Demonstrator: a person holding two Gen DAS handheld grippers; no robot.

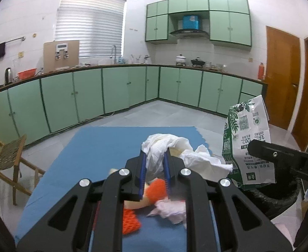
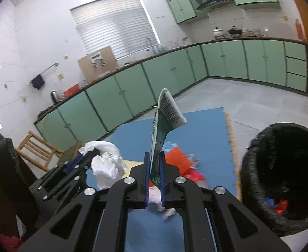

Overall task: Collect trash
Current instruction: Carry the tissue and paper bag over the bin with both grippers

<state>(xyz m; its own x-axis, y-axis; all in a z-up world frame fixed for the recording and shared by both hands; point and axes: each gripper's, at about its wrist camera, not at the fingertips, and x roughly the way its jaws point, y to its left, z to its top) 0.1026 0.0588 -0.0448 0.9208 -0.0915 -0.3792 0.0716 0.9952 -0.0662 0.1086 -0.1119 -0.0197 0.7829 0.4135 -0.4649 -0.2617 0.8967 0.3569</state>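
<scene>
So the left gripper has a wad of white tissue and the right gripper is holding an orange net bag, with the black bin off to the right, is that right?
Not quite. The right gripper holds a flattened green and white carton, not a net bag, as the right wrist view shows. The left gripper does hold white tissue, and the black bin is on the right.

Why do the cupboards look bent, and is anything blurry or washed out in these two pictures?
Left wrist view: the fisheye lens bows the green cupboards, the window blind glares white, and the orange scrap under the left gripper is soft. Right wrist view: the same curving, tilted; the litter below the right gripper smears, and the black bin stays dark inside.
</scene>
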